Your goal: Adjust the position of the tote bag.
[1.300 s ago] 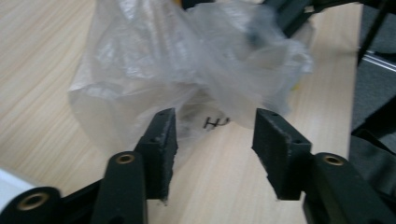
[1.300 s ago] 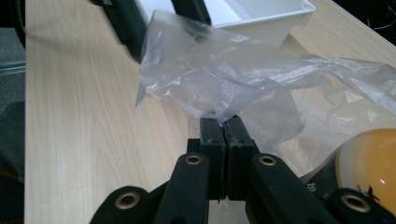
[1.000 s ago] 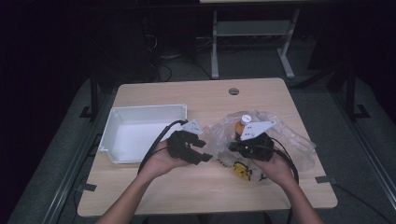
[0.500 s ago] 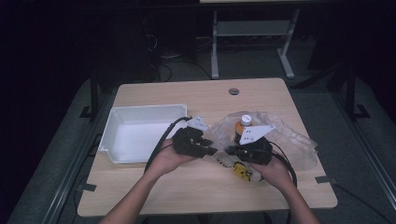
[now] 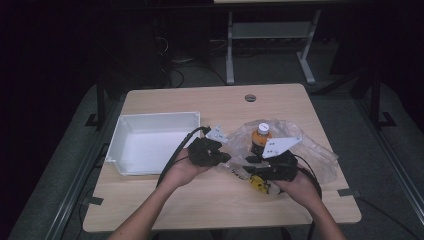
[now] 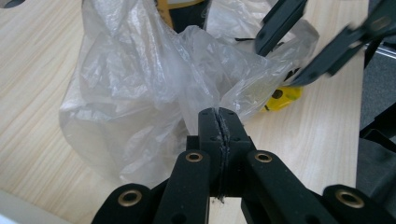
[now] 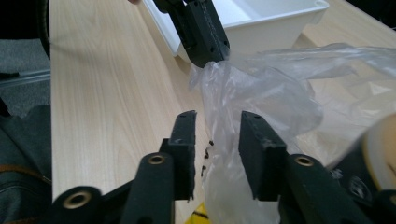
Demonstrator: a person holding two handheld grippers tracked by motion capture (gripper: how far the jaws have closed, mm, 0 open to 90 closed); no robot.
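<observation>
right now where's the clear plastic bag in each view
High view: the clear plastic bag lies right of centre on the table, between the two grippers.
Left gripper view: the bag spreads up and left, a fold pinched in the shut left gripper.
Right gripper view: the bag sits centre to right, a strip hanging between the right gripper jaws, which have just been opening.
Shared landmark: the white tray.
</observation>
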